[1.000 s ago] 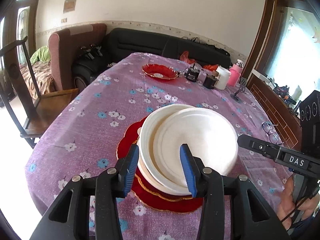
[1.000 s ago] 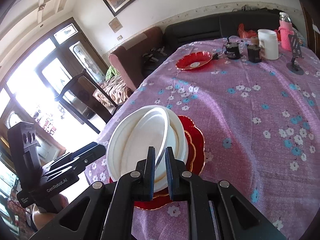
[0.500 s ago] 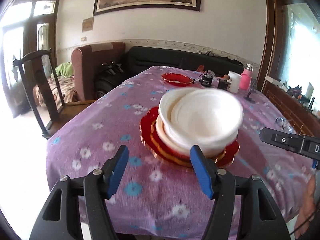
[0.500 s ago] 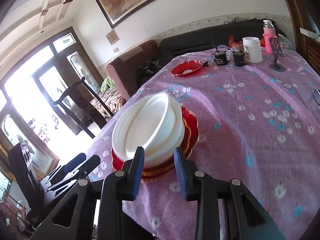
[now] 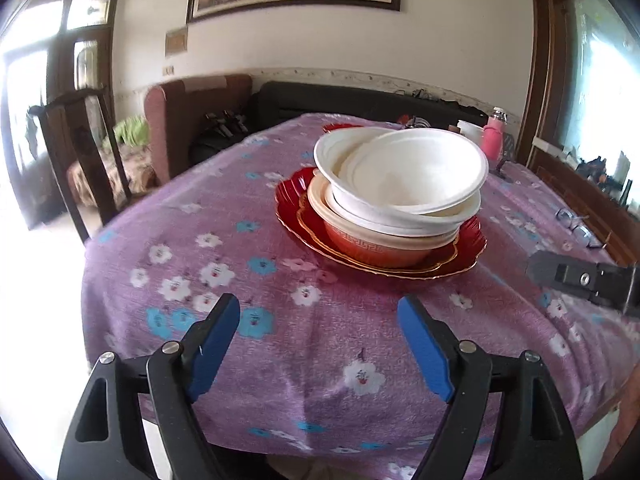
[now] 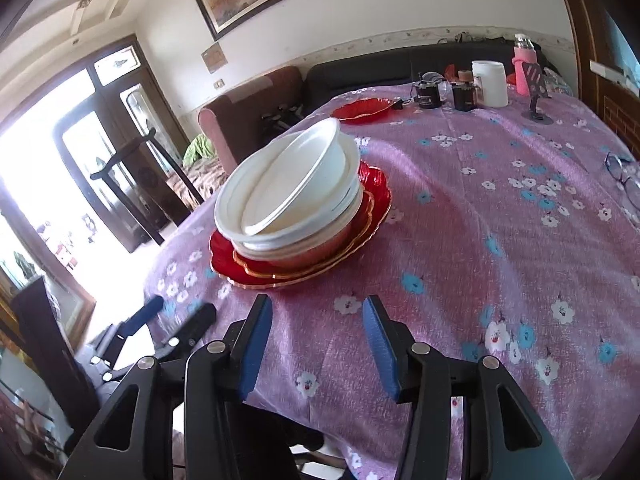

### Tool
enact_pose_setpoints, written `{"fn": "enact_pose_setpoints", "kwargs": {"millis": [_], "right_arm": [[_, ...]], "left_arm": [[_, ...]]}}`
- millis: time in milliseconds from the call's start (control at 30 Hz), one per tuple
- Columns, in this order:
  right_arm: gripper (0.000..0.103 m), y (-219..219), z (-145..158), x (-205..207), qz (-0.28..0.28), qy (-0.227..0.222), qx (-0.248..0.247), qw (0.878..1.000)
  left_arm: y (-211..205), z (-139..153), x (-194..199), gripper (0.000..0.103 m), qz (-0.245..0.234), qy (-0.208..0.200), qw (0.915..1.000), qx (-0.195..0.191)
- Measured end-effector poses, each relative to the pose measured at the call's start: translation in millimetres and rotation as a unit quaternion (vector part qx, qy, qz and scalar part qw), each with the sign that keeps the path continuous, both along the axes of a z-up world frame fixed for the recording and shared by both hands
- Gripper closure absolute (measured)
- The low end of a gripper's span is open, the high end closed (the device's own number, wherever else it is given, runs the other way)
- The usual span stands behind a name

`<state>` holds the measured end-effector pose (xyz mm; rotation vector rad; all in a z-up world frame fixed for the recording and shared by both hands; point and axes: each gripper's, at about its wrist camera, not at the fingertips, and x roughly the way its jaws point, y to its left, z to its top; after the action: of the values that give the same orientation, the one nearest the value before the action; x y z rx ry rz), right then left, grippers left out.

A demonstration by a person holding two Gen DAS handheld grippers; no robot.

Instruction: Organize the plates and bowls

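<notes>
Left wrist view: left tongs (image 5: 318, 324) spread wide, blue pads (image 5: 212, 344) apart, nothing between them. They sit at the near edge of the surface (image 5: 248, 304), which is draped in a purple floral cloth. Stack of dishes directly ahead, well clear of the fingertips.

Stack, bottom to top: wide red scalloped plate (image 5: 292, 200); a smaller gold-rimmed red plate (image 5: 444, 258) on it; red bowl with a white key pattern (image 5: 372, 248); white bowls (image 5: 404, 180) nested on top. Uppermost white bowl sits tilted and off-centre toward the right in this view, not seated flush in the one below. Exact count of white bowls cannot be told.

Right tongs body shows at the right edge of this view (image 5: 584, 280), beside the stack and apart from it.

Right wrist view: right tongs (image 6: 316, 324) open, empty, over the near edge of the cloth. Same stack ahead and slightly left; top white bowl (image 6: 296, 184) leans against the inner wall of the one beneath.

Far end of surface: second red plate (image 6: 362, 109), white jar (image 6: 490, 84), pink bottle (image 6: 523, 64), two dark canisters (image 6: 444, 96), a phone stand (image 6: 536, 96). Eyeglasses (image 6: 624, 176) at right edge.
</notes>
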<state>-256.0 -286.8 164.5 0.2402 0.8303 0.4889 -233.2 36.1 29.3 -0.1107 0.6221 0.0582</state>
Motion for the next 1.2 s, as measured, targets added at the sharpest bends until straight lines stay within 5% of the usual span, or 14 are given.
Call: {"fn": "enact_pose_setpoints", "kwargs": {"millis": [133, 233, 400, 633, 900, 1000, 1200], "right_arm": [[0.053, -16.1, -3.8, 21.2, -0.012, 0.030, 0.028, 0.999], [0.058, -29.4, -5.0, 43.4, -0.030, 0.049, 0.039, 0.998], [0.072, -36.1, -9.4, 77.5, -0.035, 0.080, 0.058, 0.995], [0.074, -26.1, -28.9, 112.3, -0.025, 0.118, 0.069, 0.990], [0.092, -10.3, -39.4, 129.1, -0.019, 0.122, 0.054, 0.991], [0.093, -5.3, -36.3, 129.6, -0.022, 0.113, 0.035, 0.993], [0.093, -15.6, -33.5, 130.7, -0.035, 0.107, 0.019, 0.993]], "left_arm": [[21.1, 9.9, 12.3, 0.022, -0.003, 0.011, 0.9997, -0.023], [49.9, 18.5, 28.1, 0.024, -0.003, 0.024, 0.9965, -0.080], [80.2, 18.1, 57.5, 0.044, -0.001, 0.056, 0.9892, -0.135], [91.5, 1.5, 104.4, 0.065, -0.015, 0.099, 0.9751, -0.198], [86.7, -6.9, 129.2, 0.080, -0.011, 0.115, 0.9762, -0.184], [79.7, -3.8, 134.5, 0.095, -0.015, 0.114, 0.9786, -0.171], [57.9, -0.9, 148.0, 0.098, -0.022, 0.123, 0.9807, -0.150]]}}
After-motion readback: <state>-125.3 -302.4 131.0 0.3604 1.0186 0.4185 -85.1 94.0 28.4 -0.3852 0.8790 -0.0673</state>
